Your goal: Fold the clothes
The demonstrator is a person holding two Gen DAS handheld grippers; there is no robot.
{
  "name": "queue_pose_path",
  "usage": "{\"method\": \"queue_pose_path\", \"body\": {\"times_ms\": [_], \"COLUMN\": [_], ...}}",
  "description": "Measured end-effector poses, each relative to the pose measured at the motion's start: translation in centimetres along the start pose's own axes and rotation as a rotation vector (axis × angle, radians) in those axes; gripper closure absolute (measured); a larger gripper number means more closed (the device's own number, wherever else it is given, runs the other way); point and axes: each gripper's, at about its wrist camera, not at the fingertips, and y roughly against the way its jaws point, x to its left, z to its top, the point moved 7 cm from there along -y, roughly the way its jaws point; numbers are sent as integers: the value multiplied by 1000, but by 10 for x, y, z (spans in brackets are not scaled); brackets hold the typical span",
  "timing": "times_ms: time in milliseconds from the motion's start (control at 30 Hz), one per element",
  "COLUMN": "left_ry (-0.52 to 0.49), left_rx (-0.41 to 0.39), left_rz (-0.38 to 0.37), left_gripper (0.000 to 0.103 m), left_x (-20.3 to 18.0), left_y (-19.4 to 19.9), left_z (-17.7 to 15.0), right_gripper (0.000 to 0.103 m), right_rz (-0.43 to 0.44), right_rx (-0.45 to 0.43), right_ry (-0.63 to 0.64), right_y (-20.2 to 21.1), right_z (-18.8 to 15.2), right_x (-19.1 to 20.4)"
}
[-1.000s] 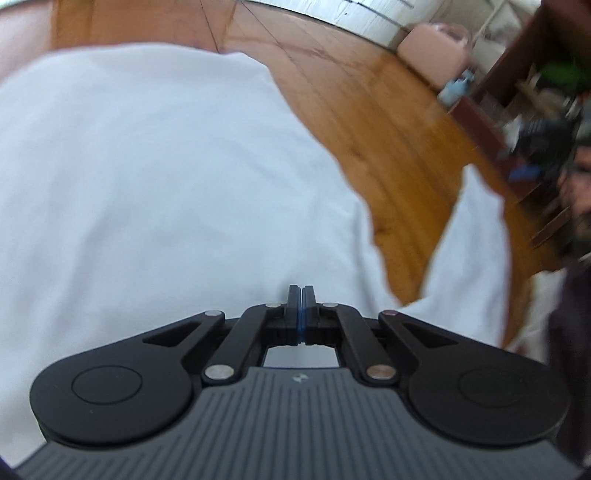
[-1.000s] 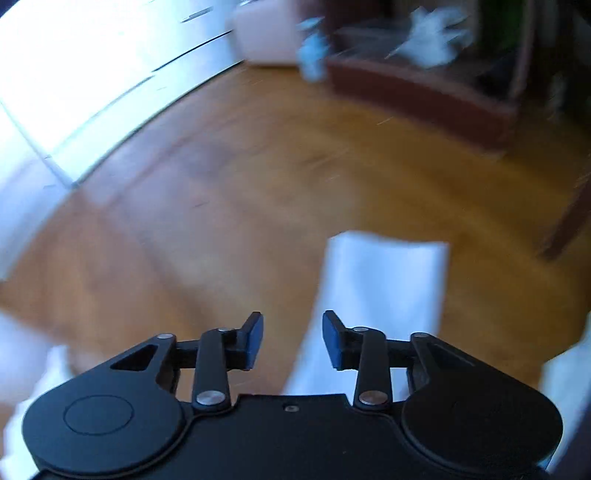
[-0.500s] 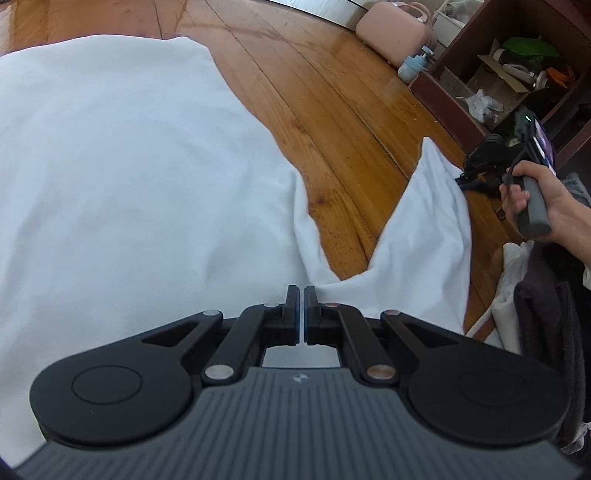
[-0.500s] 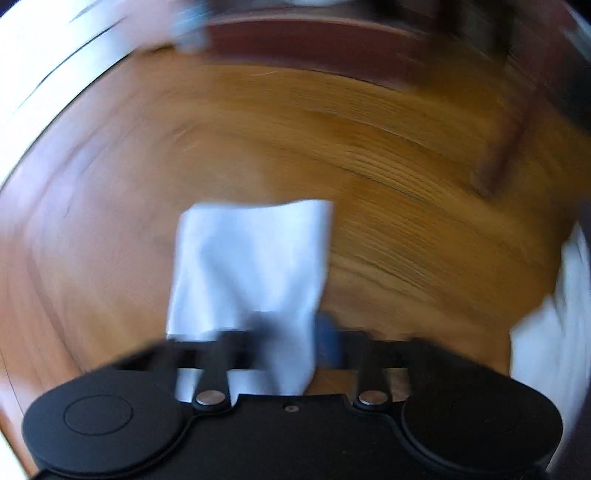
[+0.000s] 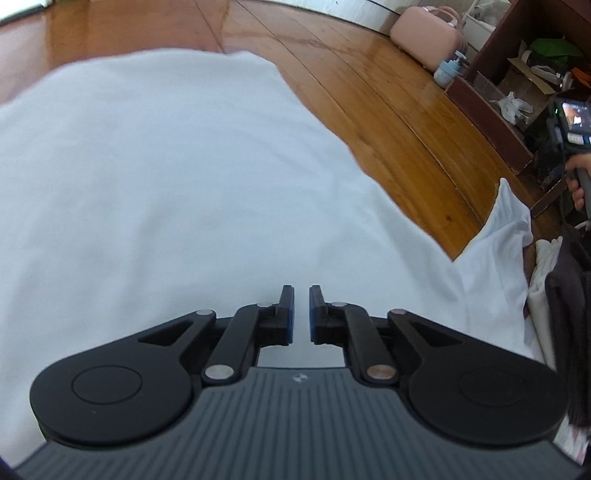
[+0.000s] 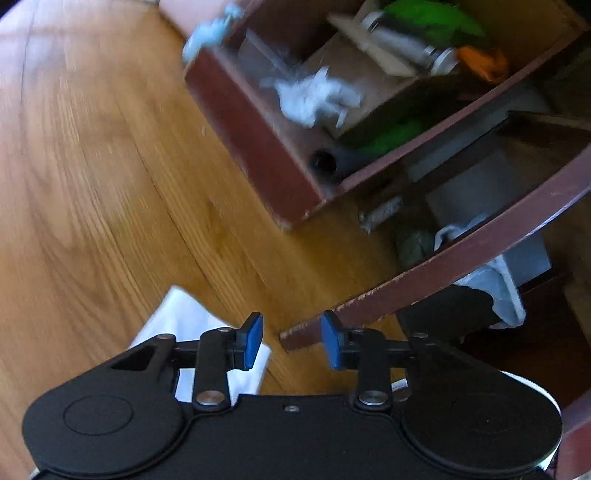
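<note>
A white garment [image 5: 177, 184] lies spread on the wooden floor and fills most of the left wrist view. Its sleeve [image 5: 498, 240] sticks out to the right. My left gripper [image 5: 301, 314] hovers low over the garment's near part, jaws slightly apart with nothing between them. My right gripper [image 6: 291, 341] is open and empty above the floor; the sleeve's end [image 6: 192, 328] lies just under and left of its left finger. The hand with the right gripper shows at the right edge of the left wrist view [image 5: 576, 177].
A dark red wooden shelf unit [image 6: 266, 147] full of clutter stands close ahead of the right gripper. A pink case [image 5: 424, 33] and a blue bottle [image 5: 448, 68] sit by the far wall. A pile of dark and white clothes [image 5: 561, 288] lies at the right.
My left gripper's jaws have parted from shut and let go of the garment. My right gripper has swung right, off the sleeve, and now faces the shelf unit, open.
</note>
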Motion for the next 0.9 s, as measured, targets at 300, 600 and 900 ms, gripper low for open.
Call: {"method": "queue_pose_path", "body": {"times_ms": [300, 600, 900], "left_ry": [264, 346, 357], "left_rx": [-124, -71, -117], "left_rz": [226, 229, 176], "left_gripper": [61, 61, 45], "left_x": [181, 296, 327], "left_y": [103, 89, 47], "left_z": [19, 47, 96], "right_gripper": [58, 41, 41], "right_rz": [1060, 1204, 1164], "right_rx": [150, 80, 77], "right_ry": [-44, 186, 48], "right_y": [154, 253, 211], "right_z": [2, 13, 46], "right_x": [148, 274, 293]}}
